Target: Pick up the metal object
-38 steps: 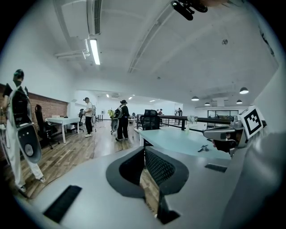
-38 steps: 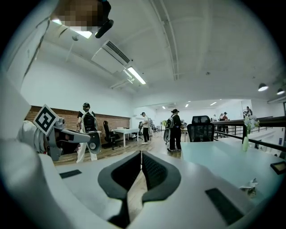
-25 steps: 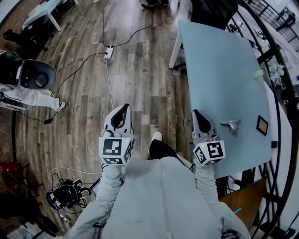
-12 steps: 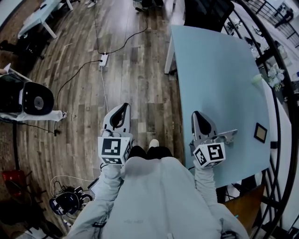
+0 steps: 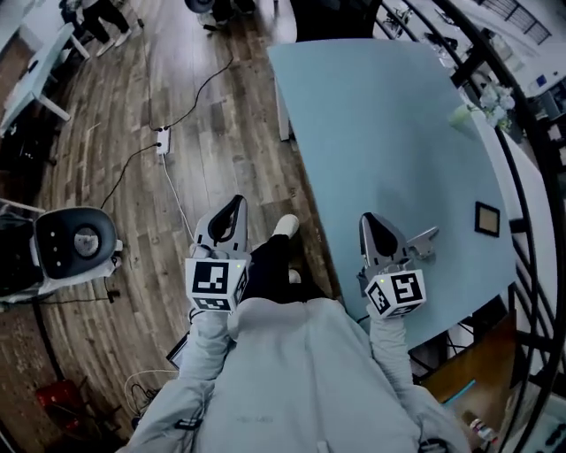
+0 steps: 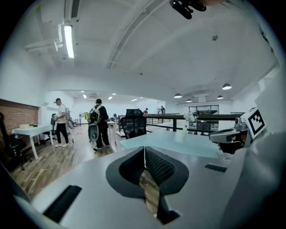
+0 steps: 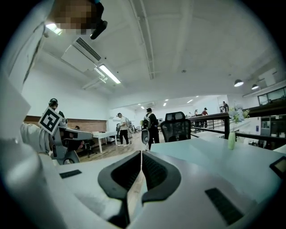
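Note:
The metal object, a small silvery handle-like piece, lies on the light blue table near its front edge. My right gripper hovers over the table's front edge just left of the object, apart from it. Its jaws are shut with nothing between them. My left gripper hangs over the wooden floor left of the table, also shut and empty. Neither gripper view shows the metal object; both show the tabletop stretching ahead.
A small dark framed square lies right of the metal object, and a pale green bottle stands at the far right edge. A black office chair is behind the table. A power strip with cable and a round grey device are on the floor.
The view has swung as the person stepped closer to the table. The metal object now lies close beside the right gripper. Both grippers keep their pose and stay shut.

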Demonstrator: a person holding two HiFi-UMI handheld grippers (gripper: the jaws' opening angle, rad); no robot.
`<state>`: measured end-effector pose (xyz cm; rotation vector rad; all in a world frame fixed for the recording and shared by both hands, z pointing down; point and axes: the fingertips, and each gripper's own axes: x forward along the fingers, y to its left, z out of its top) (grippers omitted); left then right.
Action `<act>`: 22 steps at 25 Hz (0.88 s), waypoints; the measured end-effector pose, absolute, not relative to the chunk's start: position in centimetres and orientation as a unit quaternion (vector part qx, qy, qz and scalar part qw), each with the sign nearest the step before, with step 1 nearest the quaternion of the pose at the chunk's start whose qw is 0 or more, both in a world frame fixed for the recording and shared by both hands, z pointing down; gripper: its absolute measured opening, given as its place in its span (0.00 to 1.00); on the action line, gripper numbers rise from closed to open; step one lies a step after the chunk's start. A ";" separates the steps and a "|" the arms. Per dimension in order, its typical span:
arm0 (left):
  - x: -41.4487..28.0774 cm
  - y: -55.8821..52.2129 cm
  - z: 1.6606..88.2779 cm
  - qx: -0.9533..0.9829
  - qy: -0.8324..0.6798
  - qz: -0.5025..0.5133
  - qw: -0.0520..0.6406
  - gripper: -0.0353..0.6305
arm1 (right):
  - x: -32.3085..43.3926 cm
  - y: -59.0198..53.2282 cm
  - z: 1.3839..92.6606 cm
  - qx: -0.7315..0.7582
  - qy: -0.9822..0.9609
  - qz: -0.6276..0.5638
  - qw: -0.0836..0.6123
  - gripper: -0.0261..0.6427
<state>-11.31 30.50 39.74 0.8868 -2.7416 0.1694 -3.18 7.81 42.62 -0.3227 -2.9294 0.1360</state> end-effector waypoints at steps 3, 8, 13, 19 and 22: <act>-14.0 26.6 40.0 0.348 -0.927 0.059 0.127 0.10 | -3.7 4.6 42.9 -0.065 -0.992 0.044 0.097 0.08; -18.9 16.9 40.1 0.458 -0.877 0.065 0.126 0.10 | -3.3 -2.1 42.9 0.062 -0.991 0.055 0.108 0.08; -20.8 7.4 39.7 0.553 -0.821 0.074 0.122 0.10 | -1.8 -8.3 43.3 0.170 -0.976 0.071 0.117 0.08; -21.8 -2.9 39.3 0.664 -0.734 0.088 0.108 0.10 | -0.4 -13.6 42.6 0.305 -0.943 0.083 0.100 0.08; -21.8 -6.7 39.3 0.706 -0.695 0.092 0.104 0.10 | 0.4 -15.1 42.2 0.355 -0.926 0.082 0.099 0.08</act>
